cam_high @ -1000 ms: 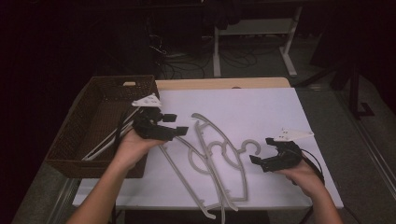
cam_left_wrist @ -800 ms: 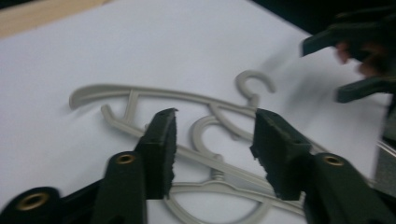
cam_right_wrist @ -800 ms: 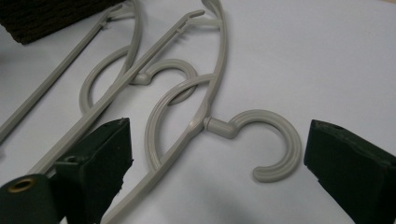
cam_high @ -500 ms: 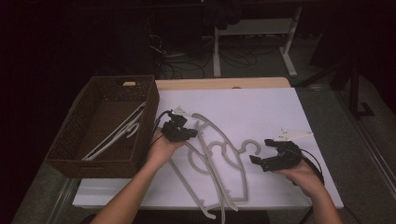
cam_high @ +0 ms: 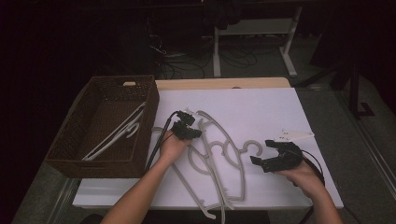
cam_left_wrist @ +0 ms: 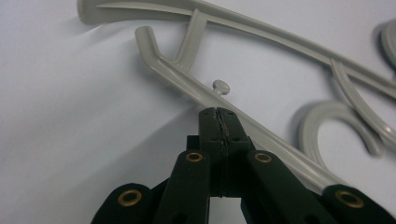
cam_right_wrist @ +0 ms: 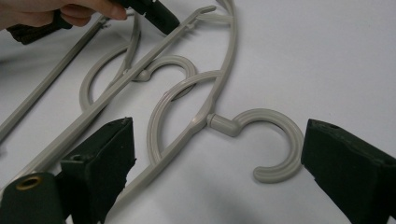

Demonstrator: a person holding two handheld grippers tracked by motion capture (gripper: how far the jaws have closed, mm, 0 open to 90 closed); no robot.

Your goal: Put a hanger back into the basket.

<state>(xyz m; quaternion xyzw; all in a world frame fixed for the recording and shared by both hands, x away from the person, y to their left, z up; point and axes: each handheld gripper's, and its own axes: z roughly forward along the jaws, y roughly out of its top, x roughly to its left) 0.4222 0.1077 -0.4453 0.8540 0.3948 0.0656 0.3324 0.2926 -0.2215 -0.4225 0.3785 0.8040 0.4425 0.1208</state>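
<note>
Left gripper (cam_high: 187, 129), jaws pressed together with nothing between, tips at end of grey hanger (cam_left_wrist: 187, 79) on white table (cam_high: 280, 107); hanger's arm runs away toward person; basket (cam_high: 88, 154) just left. Right gripper (cam_right_wrist: 215, 172) jaws wide apart, straddling another hanger's hook (cam_right_wrist: 275, 140)
</note>
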